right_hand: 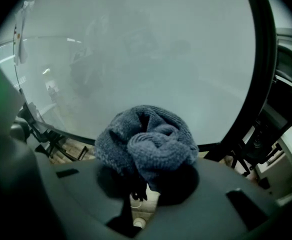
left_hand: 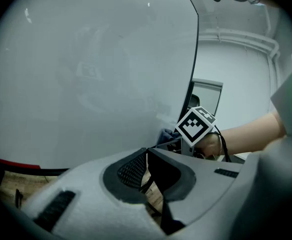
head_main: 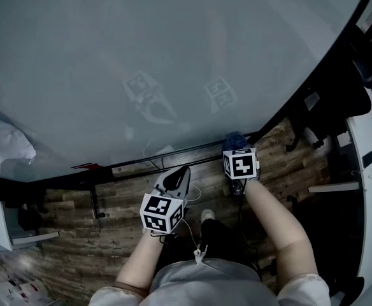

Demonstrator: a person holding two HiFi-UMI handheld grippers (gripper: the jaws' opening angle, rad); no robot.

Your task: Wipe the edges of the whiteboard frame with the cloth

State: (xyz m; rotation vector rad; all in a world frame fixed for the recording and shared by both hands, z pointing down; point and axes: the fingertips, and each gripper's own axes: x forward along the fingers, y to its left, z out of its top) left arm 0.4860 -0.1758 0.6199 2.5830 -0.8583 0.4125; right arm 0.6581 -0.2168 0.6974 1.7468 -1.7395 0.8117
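Grey knitted cloth [right_hand: 146,139]: bunched in my right gripper [right_hand: 147,176], at whiteboard frame [head_main: 173,152] bottom edge.
Left gripper [left_hand: 147,153]: my jaws together, empty.

Head view: looks steeply down from above; the large glossy white whiteboard [head_main: 141,56] fills the upper frame. Left gripper view and right gripper view: each faces that same board surface at close range.

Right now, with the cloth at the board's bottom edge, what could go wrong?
The cloth is balled up in the right gripper, so the hard jaws may scrape the frame instead of wiping it. The shut left gripper hangs close to the board and could bump it.
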